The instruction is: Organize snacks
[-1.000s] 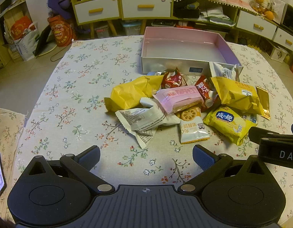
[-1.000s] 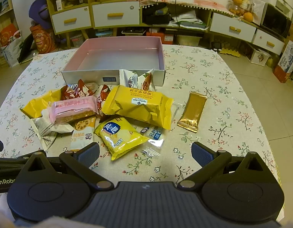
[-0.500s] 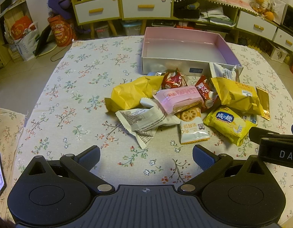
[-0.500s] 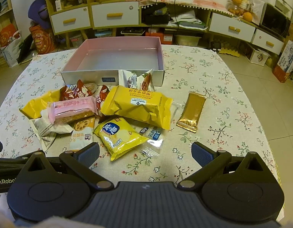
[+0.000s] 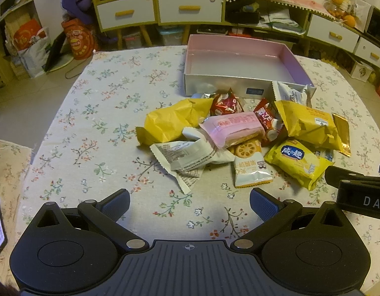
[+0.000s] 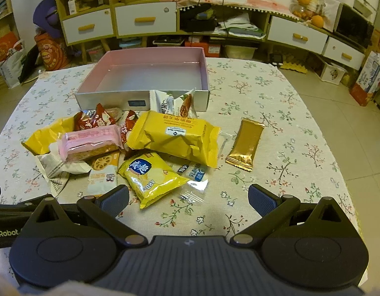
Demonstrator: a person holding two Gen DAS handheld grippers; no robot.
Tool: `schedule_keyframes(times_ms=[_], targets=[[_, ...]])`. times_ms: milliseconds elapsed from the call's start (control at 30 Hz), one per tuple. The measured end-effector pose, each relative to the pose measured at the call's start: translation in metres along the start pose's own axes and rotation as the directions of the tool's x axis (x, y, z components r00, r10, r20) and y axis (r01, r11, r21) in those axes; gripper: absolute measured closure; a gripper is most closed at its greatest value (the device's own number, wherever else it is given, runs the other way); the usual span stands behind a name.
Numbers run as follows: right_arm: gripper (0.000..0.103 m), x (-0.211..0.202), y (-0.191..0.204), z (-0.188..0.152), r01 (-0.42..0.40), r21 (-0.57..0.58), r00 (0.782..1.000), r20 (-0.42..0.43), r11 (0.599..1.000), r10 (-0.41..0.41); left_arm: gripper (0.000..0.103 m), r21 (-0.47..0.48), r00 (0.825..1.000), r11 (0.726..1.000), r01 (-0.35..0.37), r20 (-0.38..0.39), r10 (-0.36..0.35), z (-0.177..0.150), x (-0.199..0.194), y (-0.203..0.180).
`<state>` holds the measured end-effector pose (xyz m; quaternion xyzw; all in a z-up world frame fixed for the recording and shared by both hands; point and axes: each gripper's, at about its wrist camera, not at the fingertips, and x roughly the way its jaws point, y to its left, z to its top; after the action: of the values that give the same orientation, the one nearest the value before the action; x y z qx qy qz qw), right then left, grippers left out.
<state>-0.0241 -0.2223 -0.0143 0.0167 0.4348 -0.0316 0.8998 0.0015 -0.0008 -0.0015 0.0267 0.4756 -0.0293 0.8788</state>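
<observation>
Jaws wide on both my left gripper (image 5: 189, 203) and right gripper (image 6: 188, 201), gripping nothing; the snacks (image 6: 172, 138) lay heaped on the surface before the pink box (image 6: 153, 74).

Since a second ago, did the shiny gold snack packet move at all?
No. In the right wrist view the gold packet lies at the same spot, right of the big yellow bag and before the pink box.
</observation>
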Motion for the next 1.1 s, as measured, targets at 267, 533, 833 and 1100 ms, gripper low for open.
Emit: schedule_keyframes(times_ms=[267, 533, 833, 1100], targets=[[0.000, 0.007, 0.002, -0.003, -0.050, -0.040, 0.999, -0.021, 0.998, 0.049, 0.000, 0.035, 0.993, 0.992, 0.117, -0.027, -0.116, -0.001, 0.014, 0.010], [0.004, 0.022, -0.007, -0.007, -0.153, -0.034, 0.987, -0.062, 0.988, 0.151, 0.000, 0.044, 0.975, 0.975, 0.220, 0.015, -0.220, -0.009, 0.040, 0.042], [0.016, 0.034, -0.006, 0.004, -0.356, -0.137, 0.933, -0.002, 0.924, 0.359, 0.006, 0.182, 0.941, 0.945, 0.271, 0.158, -0.300, 0.005, 0.040, 0.051], [0.021, 0.041, -0.002, 0.008, -0.398, -0.198, 0.916, -0.037, 0.896, 0.399, 0.029, 0.311, 0.924, 0.903, 0.297, 0.146, -0.354, 0.009, 0.048, 0.036]])
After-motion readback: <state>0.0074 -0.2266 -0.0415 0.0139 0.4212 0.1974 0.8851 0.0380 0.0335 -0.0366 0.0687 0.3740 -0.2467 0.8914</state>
